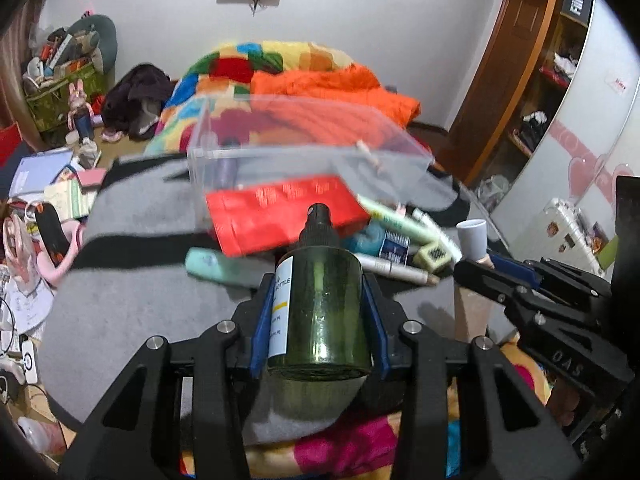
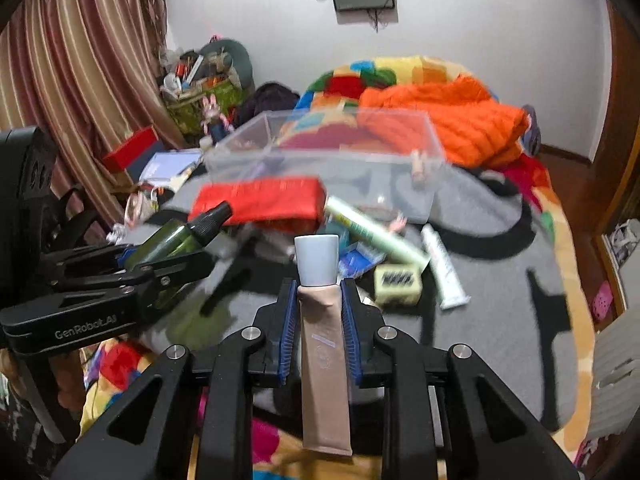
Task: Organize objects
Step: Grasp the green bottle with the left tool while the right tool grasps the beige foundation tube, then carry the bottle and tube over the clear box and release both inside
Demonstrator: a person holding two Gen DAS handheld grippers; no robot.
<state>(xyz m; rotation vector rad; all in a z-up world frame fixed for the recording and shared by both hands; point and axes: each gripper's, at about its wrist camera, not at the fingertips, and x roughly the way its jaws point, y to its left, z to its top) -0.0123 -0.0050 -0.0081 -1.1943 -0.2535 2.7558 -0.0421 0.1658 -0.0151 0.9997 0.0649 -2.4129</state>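
My left gripper (image 1: 320, 284) is shut on a dark green spray bottle (image 1: 320, 312) with a black nozzle, held above the grey blanket; the bottle also shows in the right wrist view (image 2: 176, 234). My right gripper (image 2: 319, 296) is shut on a beige tube (image 2: 324, 364) with a pale grey cap, which also shows in the left wrist view (image 1: 472, 236). A clear plastic box (image 1: 304, 156) (image 2: 332, 160) stands ahead of both grippers. In front of it lie a red pouch (image 1: 276, 212) (image 2: 260, 200), a mint tube (image 1: 216, 266), a light green tube (image 2: 372, 232), a white tube (image 2: 442, 268) and a small green cube (image 2: 398, 282).
The objects lie on a grey and black blanket (image 2: 500, 264) over a colourful bedspread. An orange quilt (image 2: 452, 120) is piled behind the box. Clutter, books and a bin stand at the left (image 1: 60, 92). A wooden wardrobe (image 1: 520, 80) stands at the right.
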